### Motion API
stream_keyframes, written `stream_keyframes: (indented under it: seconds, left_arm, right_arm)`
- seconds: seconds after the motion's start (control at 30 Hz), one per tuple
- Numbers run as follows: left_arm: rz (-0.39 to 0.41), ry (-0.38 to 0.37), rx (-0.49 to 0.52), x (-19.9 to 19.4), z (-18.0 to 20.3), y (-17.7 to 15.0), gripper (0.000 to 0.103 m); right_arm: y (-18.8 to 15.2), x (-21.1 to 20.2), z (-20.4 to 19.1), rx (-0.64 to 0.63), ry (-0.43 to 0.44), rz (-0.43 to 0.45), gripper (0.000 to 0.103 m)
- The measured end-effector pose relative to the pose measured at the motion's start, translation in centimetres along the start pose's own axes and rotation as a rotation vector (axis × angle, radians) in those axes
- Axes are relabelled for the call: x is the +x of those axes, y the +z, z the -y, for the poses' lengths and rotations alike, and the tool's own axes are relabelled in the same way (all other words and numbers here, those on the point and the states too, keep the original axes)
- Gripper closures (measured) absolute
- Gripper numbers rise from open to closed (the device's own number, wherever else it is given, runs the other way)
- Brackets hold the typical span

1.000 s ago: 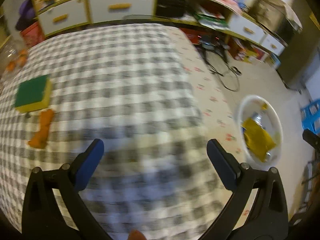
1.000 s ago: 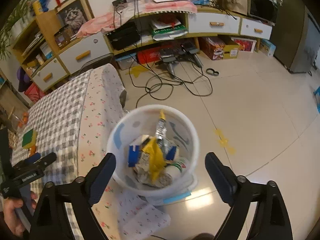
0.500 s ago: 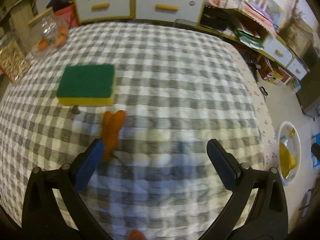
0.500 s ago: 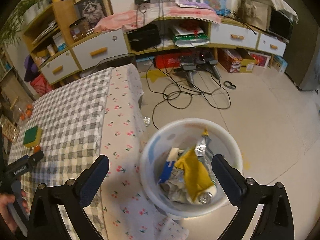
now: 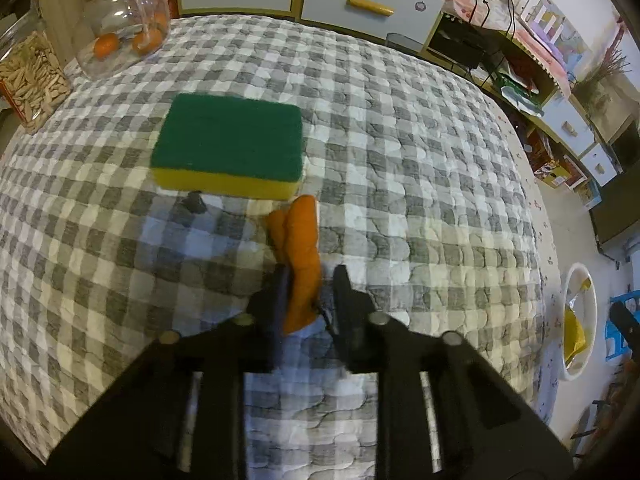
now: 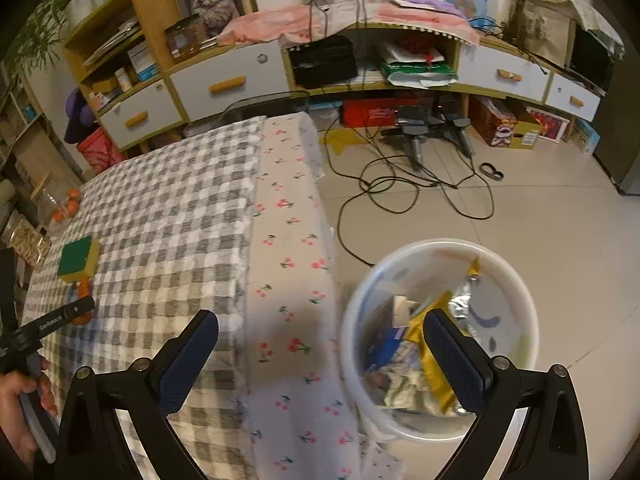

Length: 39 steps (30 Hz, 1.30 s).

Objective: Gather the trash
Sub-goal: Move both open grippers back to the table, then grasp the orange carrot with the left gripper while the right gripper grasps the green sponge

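An orange peel [image 5: 302, 256] lies on the grey checked tablecloth [image 5: 420, 184], just in front of a green and yellow sponge [image 5: 228, 146]. My left gripper [image 5: 310, 284] is shut on the near end of the peel; it also shows in the right wrist view [image 6: 82, 308], with the sponge [image 6: 78, 258] beside it. My right gripper [image 6: 320, 340] is open and empty, held above the floor beside the table. A white trash bin [image 6: 516, 292] with wrappers inside stands on the floor below its right finger; the bin also shows at the left wrist view's right edge [image 5: 578, 320].
A glass jar with oranges [image 5: 124, 36] and a container of seeds [image 5: 30, 76] stand at the table's far left. Drawers and shelves [image 6: 224, 84] line the wall. Cables [image 6: 400, 184] lie on the floor. A blue stool [image 5: 620, 328] stands past the bin.
My left gripper has moved forward over the table to the orange peel and closed on it. My right gripper has drifted left, so the bin now sits to its right.
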State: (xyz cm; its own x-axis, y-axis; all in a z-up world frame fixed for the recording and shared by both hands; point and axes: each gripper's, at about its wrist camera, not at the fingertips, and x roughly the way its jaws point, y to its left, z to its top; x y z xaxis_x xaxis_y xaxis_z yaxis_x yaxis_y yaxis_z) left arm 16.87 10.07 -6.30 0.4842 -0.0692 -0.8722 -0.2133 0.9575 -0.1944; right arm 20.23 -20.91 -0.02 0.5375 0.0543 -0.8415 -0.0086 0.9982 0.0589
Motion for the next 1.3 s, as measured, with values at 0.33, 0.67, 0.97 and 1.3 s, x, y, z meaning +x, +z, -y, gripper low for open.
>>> stream_keyframes:
  seconds: [0.33,0.67,0.97,1.3]
  left_arm:
    - [0.042,-0.057,-0.011,-4.1,-3.1,0.3,0.089]
    - [0.079,0.005,-0.035,-6.9,-9.2,0.4,0.089]
    - [0.098,0.019,-0.028,-8.3,-11.4,0.9,0.089]
    - [0.064,0.01,-0.044,-7.6,-12.8,0.6,0.089]
  right_arm:
    - [0.6,1.6,-8.0,-0.089,0.12,-0.033,0.0]
    - [0.5,4.6,-18.4,-0.14,0.31,-0.108,0.0]
    - [1.9,8.8,-25.8,-0.137,0.362,-0.115,0.012]
    - [2.8,12.8,-30.1,-0.097,0.413,-0.159,0.039]
